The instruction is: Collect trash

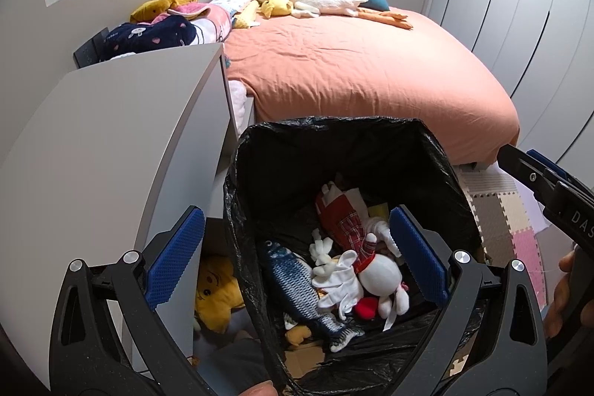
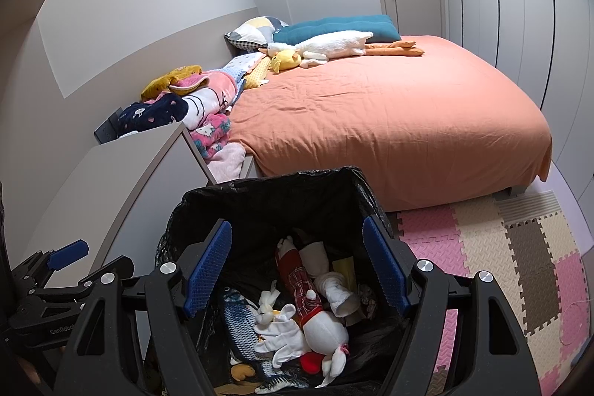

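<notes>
Both tongs hang open over a black plastic bin bag full of soft toys, at the foot of a bed.

Left wrist view: the left tongs (image 1: 297, 257) stand wide apart and grip nothing, straddling the near rim of the black plastic bin bag (image 1: 282, 151) at lower centre. Inside lie a blue striped plush fish (image 1: 293, 281), a white plush doll (image 1: 382, 275) and white cloth. The grey desk (image 1: 111, 136) fills the left; the orange-covered bed (image 1: 352, 62) lies beyond.

Right wrist view: the right tongs (image 2: 297, 266) are likewise open and empty above the bag (image 2: 260, 203) at lower centre, with the pink and beige foam floor mat (image 2: 482, 247) at lower right.
</notes>
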Available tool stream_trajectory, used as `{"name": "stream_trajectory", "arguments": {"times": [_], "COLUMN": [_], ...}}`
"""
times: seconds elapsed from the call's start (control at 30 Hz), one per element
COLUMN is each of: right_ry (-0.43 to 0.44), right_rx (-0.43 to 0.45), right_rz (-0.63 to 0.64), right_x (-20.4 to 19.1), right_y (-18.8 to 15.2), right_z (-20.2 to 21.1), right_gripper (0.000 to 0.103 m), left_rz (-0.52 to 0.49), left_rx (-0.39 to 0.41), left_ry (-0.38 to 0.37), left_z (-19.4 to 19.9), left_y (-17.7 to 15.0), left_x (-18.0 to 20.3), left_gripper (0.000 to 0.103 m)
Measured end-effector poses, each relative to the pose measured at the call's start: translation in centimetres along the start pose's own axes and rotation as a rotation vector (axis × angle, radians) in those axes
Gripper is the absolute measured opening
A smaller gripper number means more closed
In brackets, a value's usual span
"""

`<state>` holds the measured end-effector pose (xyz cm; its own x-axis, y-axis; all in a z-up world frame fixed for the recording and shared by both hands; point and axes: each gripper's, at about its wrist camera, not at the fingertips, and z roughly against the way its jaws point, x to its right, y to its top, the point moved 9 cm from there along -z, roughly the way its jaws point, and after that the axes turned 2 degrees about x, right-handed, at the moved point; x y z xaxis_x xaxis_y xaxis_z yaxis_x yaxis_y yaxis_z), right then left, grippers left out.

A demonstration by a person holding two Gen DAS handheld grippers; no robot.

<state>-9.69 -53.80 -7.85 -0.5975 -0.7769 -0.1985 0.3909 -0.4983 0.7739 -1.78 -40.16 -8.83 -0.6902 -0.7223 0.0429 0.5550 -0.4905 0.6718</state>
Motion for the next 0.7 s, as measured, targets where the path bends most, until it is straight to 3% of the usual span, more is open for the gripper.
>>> {"name": "stream_trajectory", "arguments": {"times": [0.7], "right_ry": [0.0], "right_rx": [-0.004], "right_rz": [0.003], "right_x": [-0.02], "right_y": [-0.17], "right_z": [0.01], "right_gripper": [0.074], "left_rz": [-0.011], "left_rx": [0.003], "left_ry": [-0.002], "left_z": [0.16], "left_y": [0.06], "left_x": [0.09], "left_gripper": [0.096]}}
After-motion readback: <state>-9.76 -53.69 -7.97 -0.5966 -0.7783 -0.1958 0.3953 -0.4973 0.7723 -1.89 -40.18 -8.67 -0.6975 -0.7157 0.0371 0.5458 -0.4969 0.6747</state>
